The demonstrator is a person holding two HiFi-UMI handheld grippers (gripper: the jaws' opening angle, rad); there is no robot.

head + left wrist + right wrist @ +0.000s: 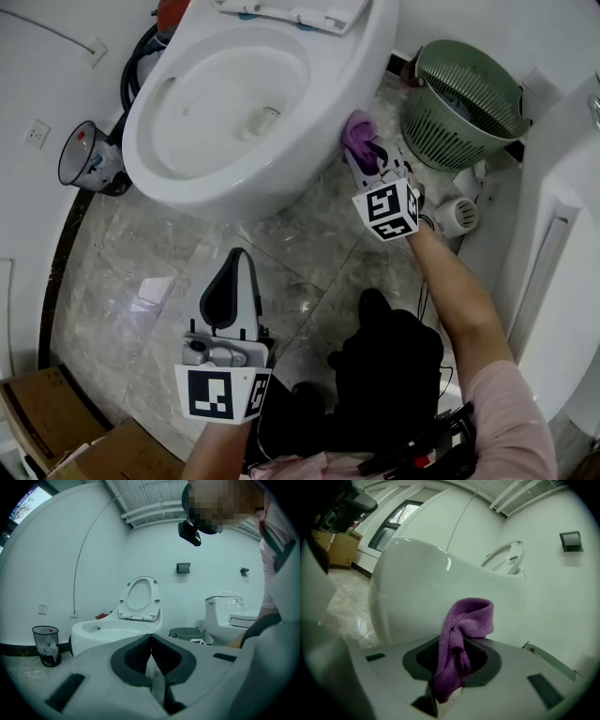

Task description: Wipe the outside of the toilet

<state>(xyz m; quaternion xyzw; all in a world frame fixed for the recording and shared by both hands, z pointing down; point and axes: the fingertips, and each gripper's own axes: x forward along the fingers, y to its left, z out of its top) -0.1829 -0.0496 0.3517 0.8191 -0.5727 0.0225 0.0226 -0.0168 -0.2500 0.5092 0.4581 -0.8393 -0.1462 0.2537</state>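
Note:
A white toilet (234,103) fills the top of the head view, its seat lid (139,598) raised. My right gripper (367,161) is shut on a purple cloth (357,139), and the cloth's folded end presses against the bowl's outer right side. In the right gripper view the purple cloth (464,630) bulges from between the jaws right next to the toilet's white outer wall (440,592). My left gripper (236,281) hangs over the marble floor in front of the bowl, shut with nothing in it, and its view looks toward the toilet (112,632) from a distance.
A green slatted basket (461,105) stands right of the toilet, close behind the right gripper. A dark wire bin (89,159) sits at the left by the wall. Cardboard boxes (56,431) lie at the lower left. A second white toilet (234,618) stands to the right.

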